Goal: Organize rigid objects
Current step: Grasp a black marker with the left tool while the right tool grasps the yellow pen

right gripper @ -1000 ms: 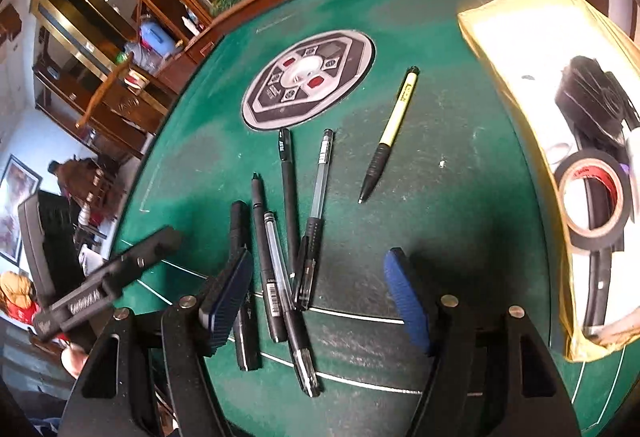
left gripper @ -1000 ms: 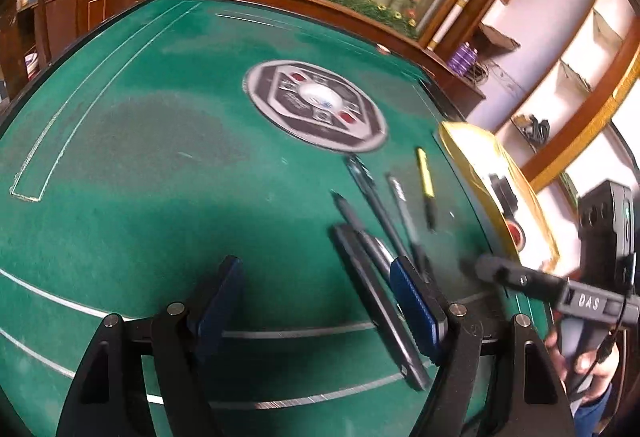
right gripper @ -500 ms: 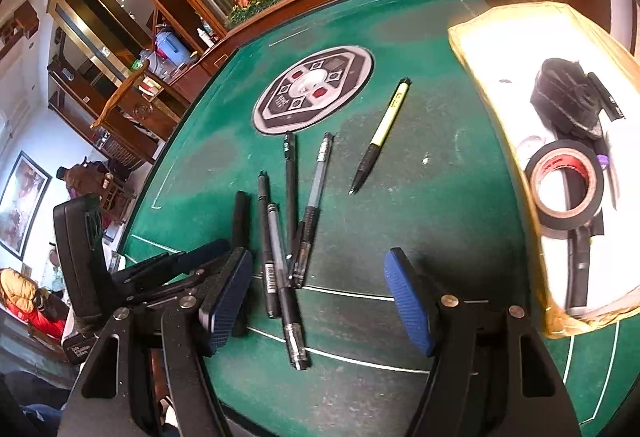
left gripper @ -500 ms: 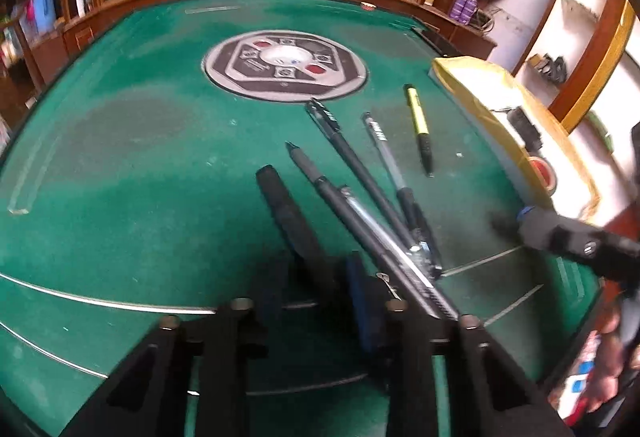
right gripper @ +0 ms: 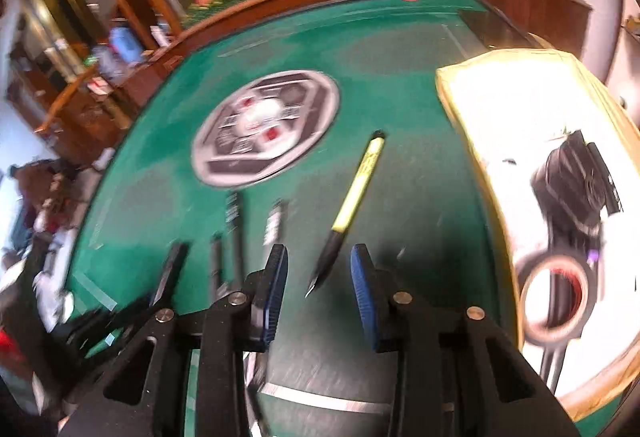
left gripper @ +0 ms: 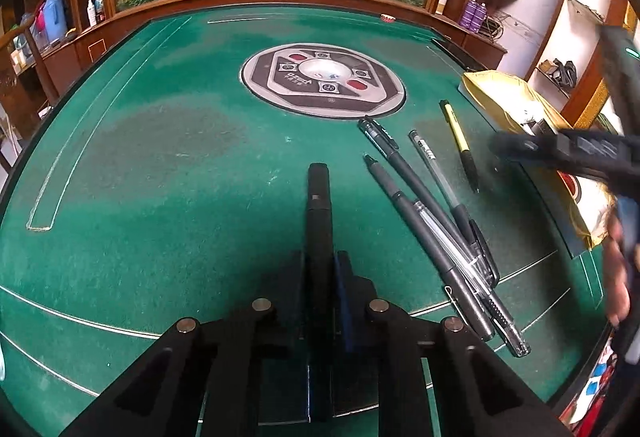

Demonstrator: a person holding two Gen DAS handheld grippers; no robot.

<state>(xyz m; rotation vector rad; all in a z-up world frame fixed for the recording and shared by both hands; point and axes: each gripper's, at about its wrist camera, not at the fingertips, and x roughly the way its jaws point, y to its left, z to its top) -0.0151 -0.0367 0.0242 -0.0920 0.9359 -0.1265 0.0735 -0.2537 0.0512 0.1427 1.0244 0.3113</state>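
Nearest in my left wrist view, the left claw (left gripper: 322, 277) is clenched on a black marker (left gripper: 319, 213), which points straight away from me over the green bench (left gripper: 160, 173). Just to its right a bundle of four pens (left gripper: 436, 233) lies on the bench, overlapping at their near ends and fanning out toward the far side. Farther right, apart from the bundle, lies a yellow pen (left gripper: 460, 141). In my blurred right wrist view, the right claw (right gripper: 320, 293) is released, its blue pads parted, with the dark tip of that yellow pen (right gripper: 356, 193) lying between them on the felt. At right sits a yellow-rimmed tray (right gripper: 448, 97) holding a tape roll (right gripper: 554, 301). Beyond the pens lies the round centre panel (left gripper: 322, 79).
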